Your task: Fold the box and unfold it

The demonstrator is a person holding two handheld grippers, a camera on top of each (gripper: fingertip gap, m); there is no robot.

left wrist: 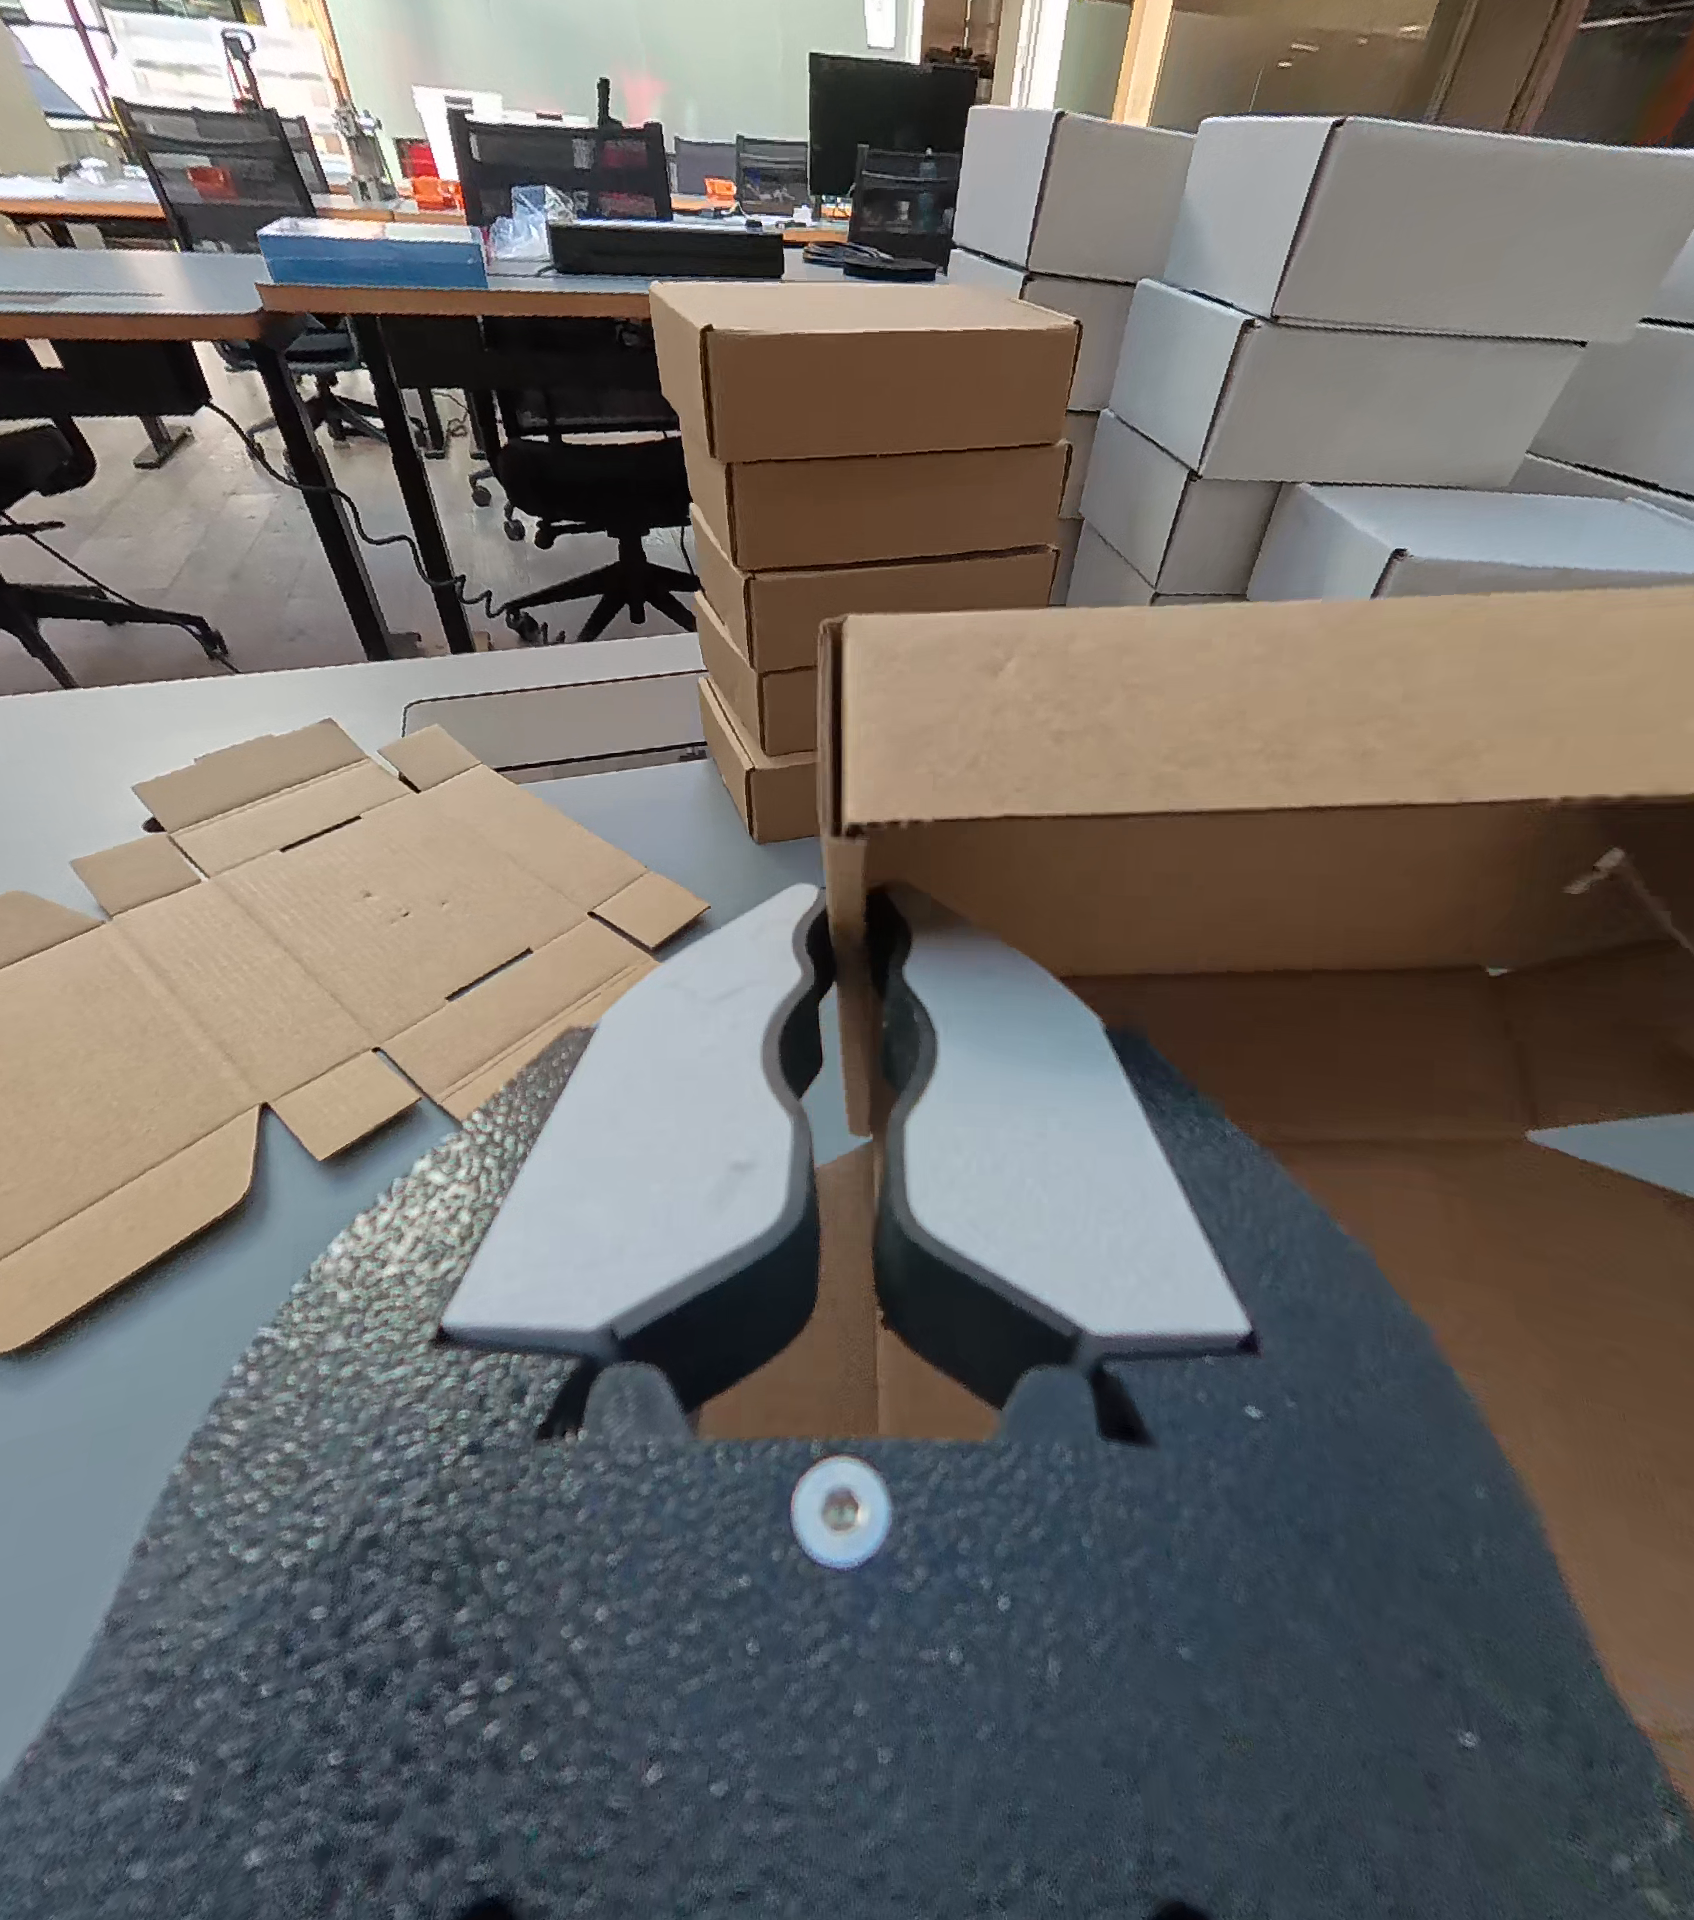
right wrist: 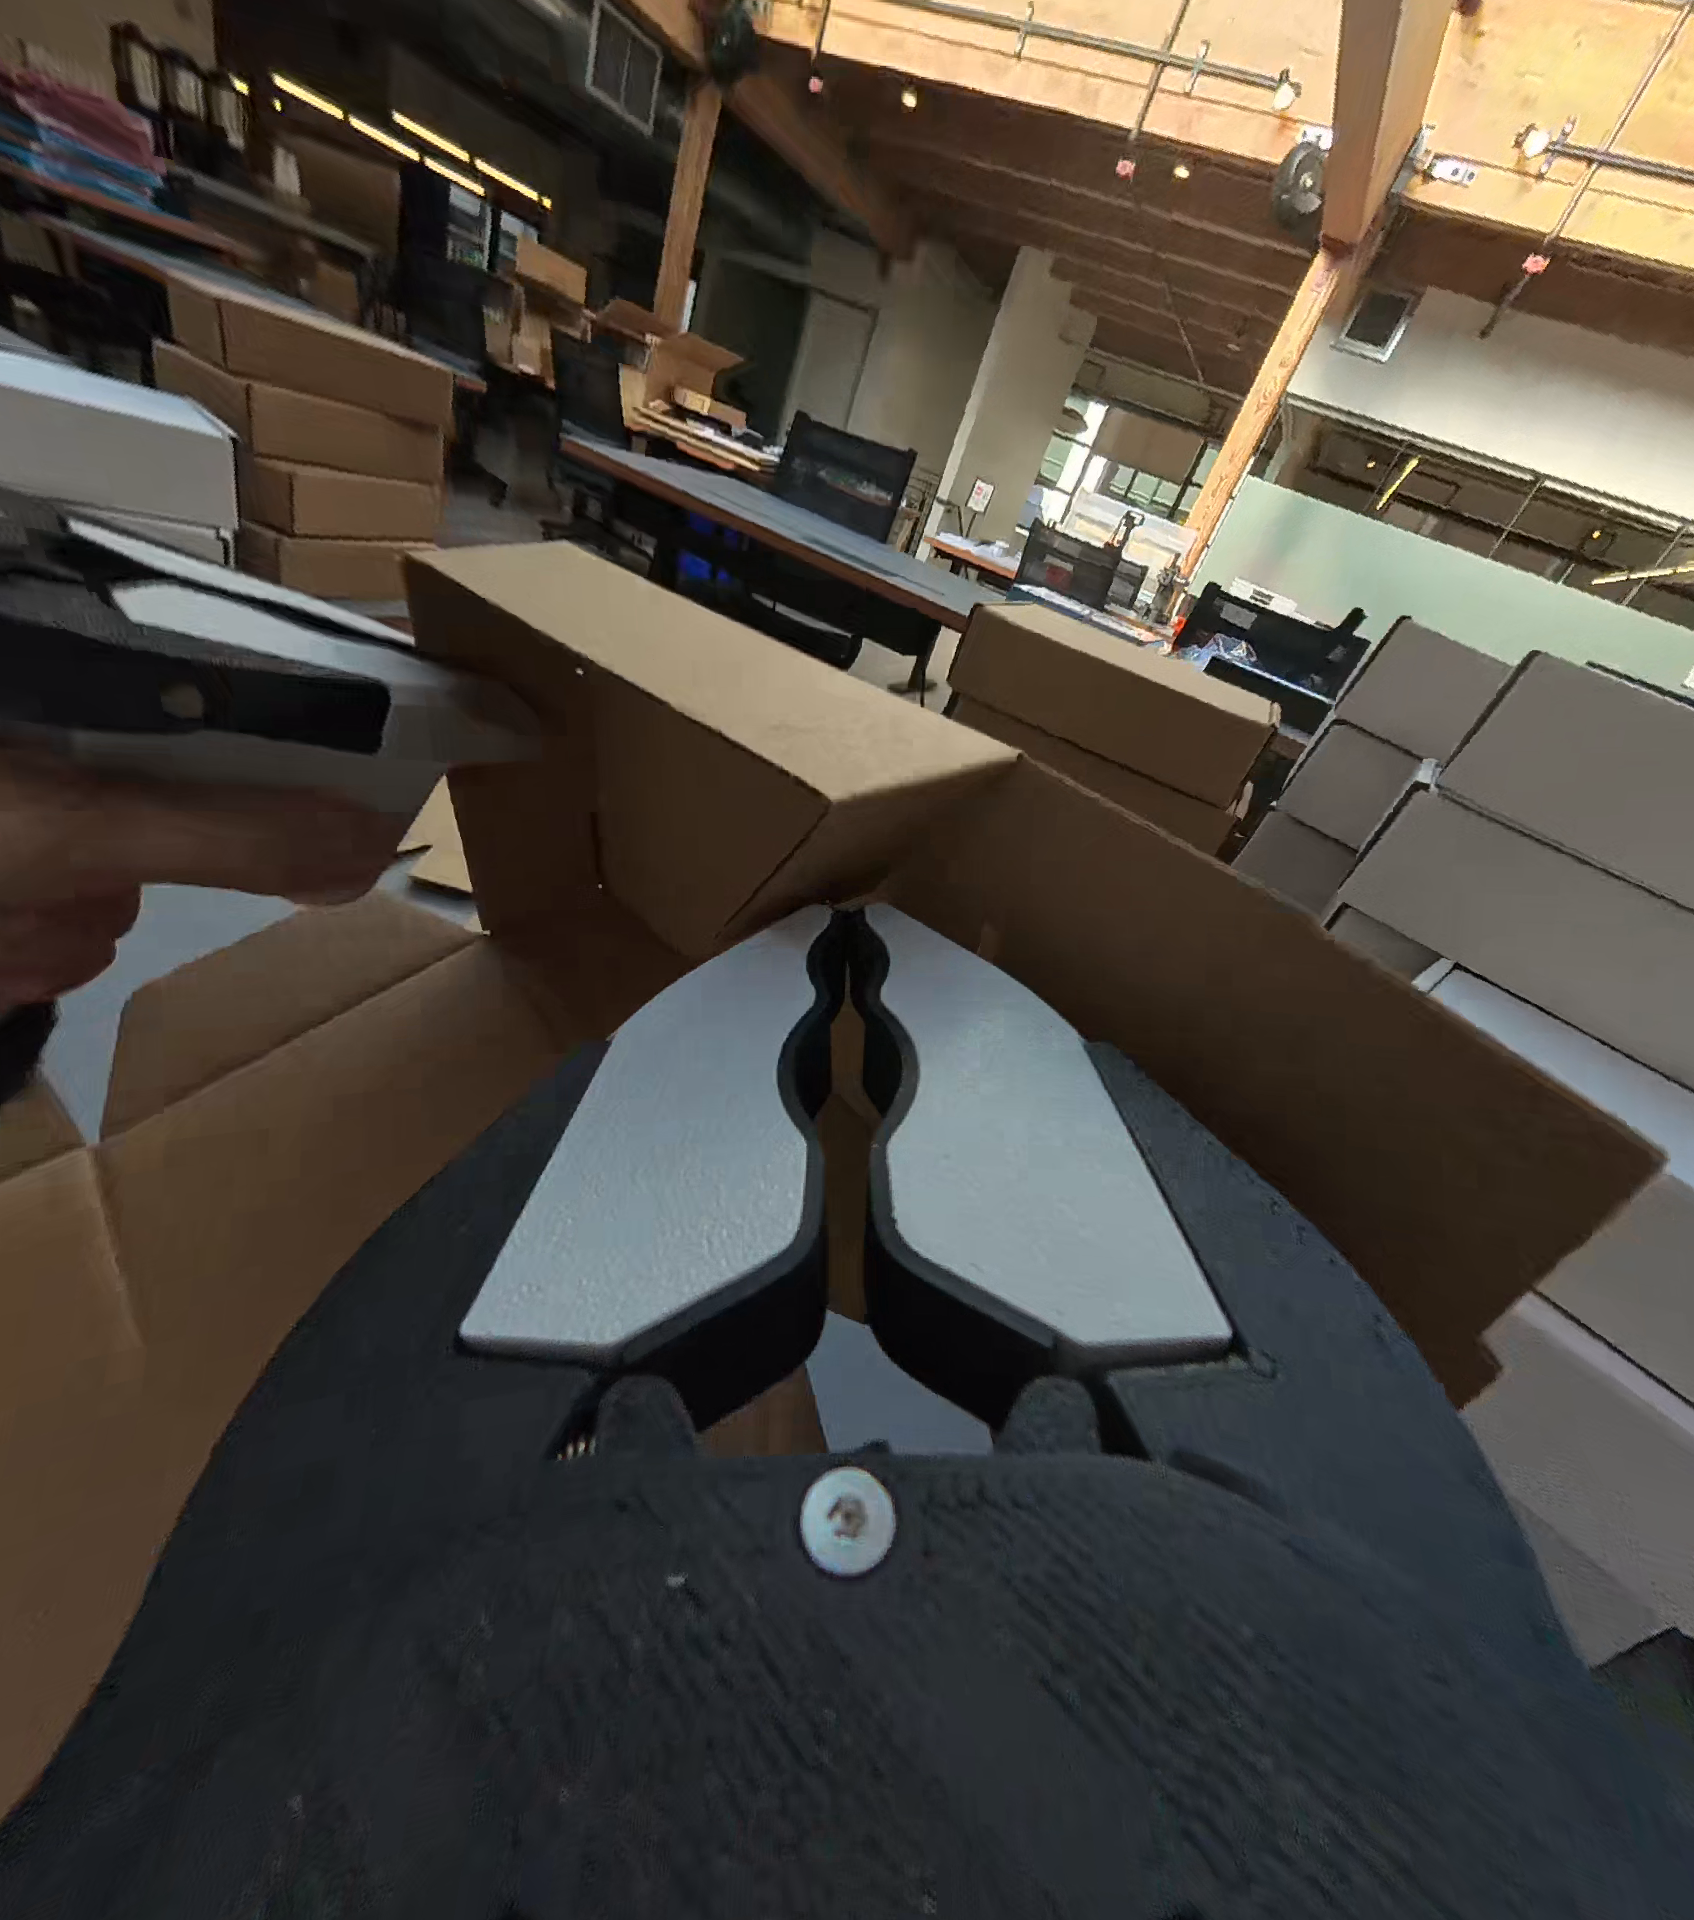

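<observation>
Box wall pinched by left fingers; right fingers nip corner; stacked cartons behind.

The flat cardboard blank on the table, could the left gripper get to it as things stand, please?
Probably not yet: the left gripper is shut on the half-folded box; otherwise the flat cardboard blank lies uncovered beside it.

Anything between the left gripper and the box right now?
Nothing visible: the left gripper is shut on the box, pinching its upright side flap. The flat cardboard blank lies off to the left.
</observation>
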